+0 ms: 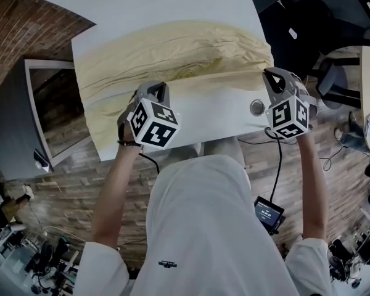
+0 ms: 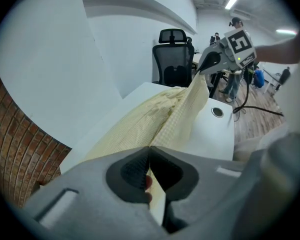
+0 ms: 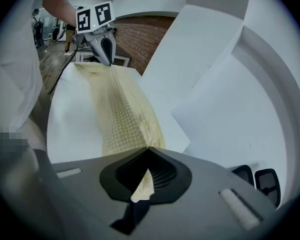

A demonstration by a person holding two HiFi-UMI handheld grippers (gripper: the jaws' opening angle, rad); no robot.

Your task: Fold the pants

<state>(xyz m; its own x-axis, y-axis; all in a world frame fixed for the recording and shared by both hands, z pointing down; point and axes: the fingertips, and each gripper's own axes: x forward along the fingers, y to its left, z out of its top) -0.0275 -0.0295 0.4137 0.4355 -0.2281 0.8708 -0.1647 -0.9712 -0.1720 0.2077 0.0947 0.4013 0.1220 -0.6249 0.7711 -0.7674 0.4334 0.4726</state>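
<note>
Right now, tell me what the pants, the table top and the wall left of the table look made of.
Pants: thin woven cloth, pale yellow, matte; a fine check weave and soft wrinkles show. Table top: smooth white board, probably laminate; flat, slight sheen. Wall: red-brown brick, or brick-look facing; mortar lines show.

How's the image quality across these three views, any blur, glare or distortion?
Head view: fisheye bends the table edges, lighting even. Left gripper view: dark round vignette, ceiling lights glare, left gripper soft up close. Right gripper view: same vignette, pants weave sharp.
</note>
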